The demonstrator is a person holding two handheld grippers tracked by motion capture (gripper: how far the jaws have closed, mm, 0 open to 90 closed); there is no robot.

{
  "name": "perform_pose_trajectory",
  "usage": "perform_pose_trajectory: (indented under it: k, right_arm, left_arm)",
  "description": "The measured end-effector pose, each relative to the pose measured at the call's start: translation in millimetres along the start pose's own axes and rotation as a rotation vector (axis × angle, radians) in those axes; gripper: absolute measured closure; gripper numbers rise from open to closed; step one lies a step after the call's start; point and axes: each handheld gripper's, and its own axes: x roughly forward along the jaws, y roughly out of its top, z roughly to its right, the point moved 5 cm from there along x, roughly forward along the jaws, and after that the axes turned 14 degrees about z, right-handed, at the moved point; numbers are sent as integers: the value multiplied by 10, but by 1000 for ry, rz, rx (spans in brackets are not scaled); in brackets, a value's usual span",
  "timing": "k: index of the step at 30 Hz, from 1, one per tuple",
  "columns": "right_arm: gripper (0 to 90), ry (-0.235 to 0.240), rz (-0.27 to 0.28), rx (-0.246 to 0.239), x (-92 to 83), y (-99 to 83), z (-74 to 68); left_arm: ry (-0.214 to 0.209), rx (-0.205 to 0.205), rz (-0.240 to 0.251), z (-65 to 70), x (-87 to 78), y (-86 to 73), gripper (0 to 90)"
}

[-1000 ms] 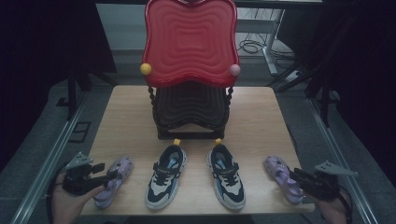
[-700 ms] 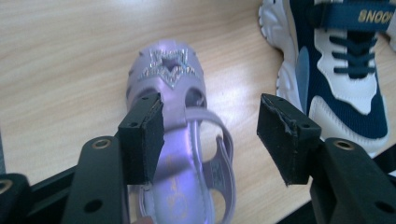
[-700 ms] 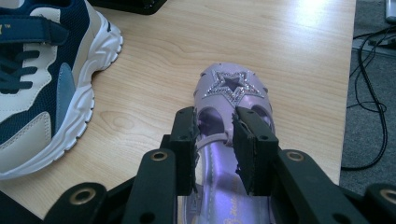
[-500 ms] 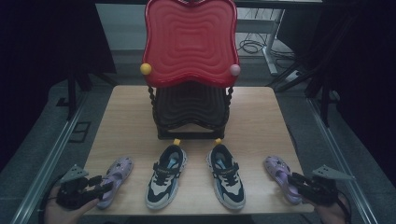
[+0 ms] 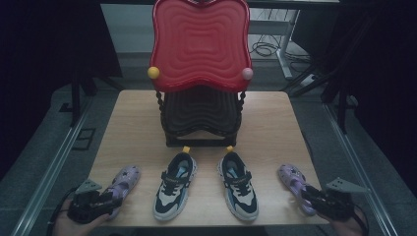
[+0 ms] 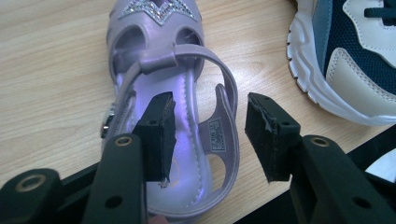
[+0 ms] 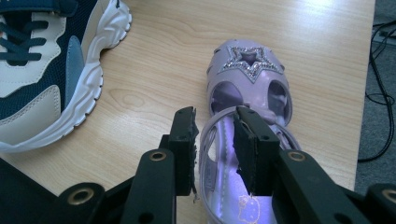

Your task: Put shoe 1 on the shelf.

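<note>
High view: two lilac sandals lie on the wooden bench [image 5: 137, 123] either side of a pair of dark sneakers [image 5: 204, 184], which sits in front of the red-backed chair [image 5: 199, 46]. The left sandal [image 5: 123, 183] lies left of the sneakers, its heel end covered by the left tongs [image 5: 105, 200]. The right sandal [image 5: 293, 183] lies right of them, its heel under the right tongs [image 5: 311, 195]. Both hands are cut off at the bottom edge, and the jaw gaps are too small to read here.

Left gripper view: the left tongs [image 6: 210, 135] have just been closing. One pad is inside the sandal [image 6: 159, 60] over the insole, the other outside its side wall, which stands between them untouched; the heel is cut off below.

Right gripper view: the right tongs [image 7: 215, 149] straddle the right sandal's [image 7: 250, 74] side strap. The gap is narrow, and whether the pads press it I cannot tell.
</note>
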Motion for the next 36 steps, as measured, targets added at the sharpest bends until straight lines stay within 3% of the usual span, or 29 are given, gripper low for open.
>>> perform_pose_trajectory:
  k: [16,24,31,36]
  right_arm:
    - [688,-4,-91,-6,113,-165,16]
    - [704,5,-111,3,150,-206,30]
    - [835,32,-125,-12,168,-196,-8]
    - [845,31,-135,-15,178,-194,-15]
  left_arm:
    - [-8,12,-32,7,128,-44,671]
    - [-37,24,-44,35,152,-38,763]
    - [-31,35,-47,23,150,-28,822]
    - [-35,26,-33,9,142,-28,839]
